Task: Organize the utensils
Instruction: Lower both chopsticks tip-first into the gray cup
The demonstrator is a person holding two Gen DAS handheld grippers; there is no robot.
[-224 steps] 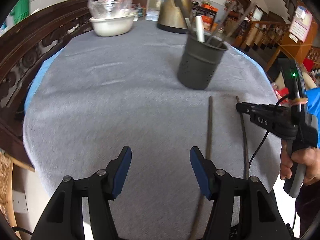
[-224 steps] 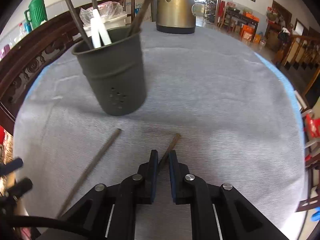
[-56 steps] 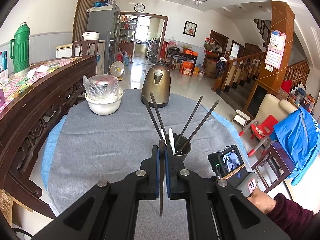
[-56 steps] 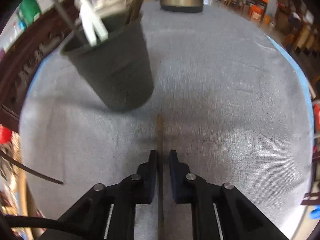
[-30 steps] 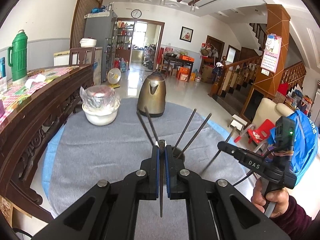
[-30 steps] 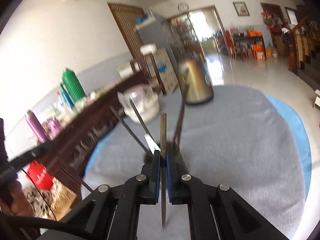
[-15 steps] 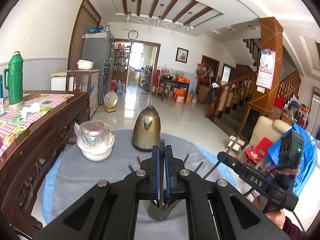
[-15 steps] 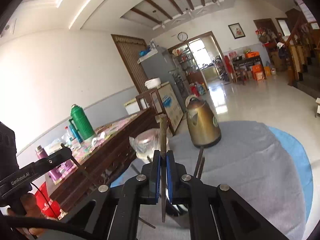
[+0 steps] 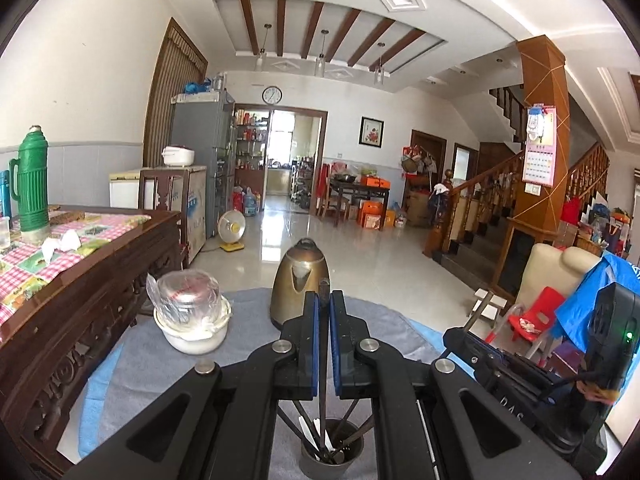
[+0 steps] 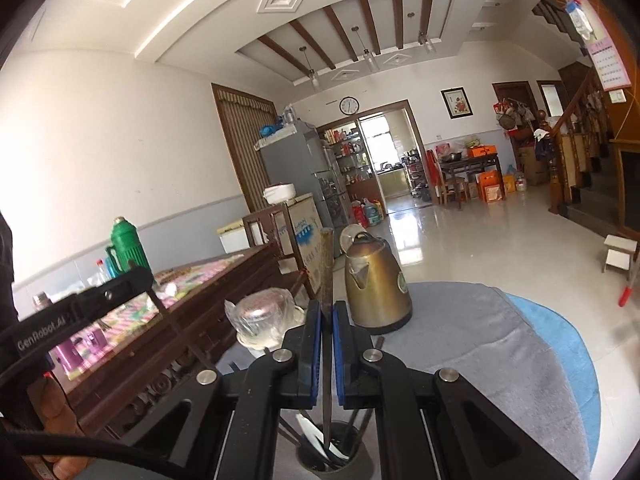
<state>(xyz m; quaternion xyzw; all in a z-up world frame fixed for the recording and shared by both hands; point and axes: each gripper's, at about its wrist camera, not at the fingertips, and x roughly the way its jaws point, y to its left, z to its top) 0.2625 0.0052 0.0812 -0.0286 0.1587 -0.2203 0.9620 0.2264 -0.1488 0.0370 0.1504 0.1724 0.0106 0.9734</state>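
Both grippers closed tight. Left gripper [image 9: 323,312] clamps an upright chopstick [image 9: 322,286]; right gripper [image 10: 327,320] clamps another chopstick [image 10: 326,276], both above the grey utensil holder [image 9: 331,458] on the table [image 9: 168,356].

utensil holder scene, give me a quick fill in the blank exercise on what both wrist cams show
1. Each gripper is shut on one ____.
2. The right gripper holds its chopstick upright, its lower tip over the dark ____.
3. On the grey table, the white bowl stands beside a brass-coloured ____.

Missing words: chopstick; utensil holder; kettle
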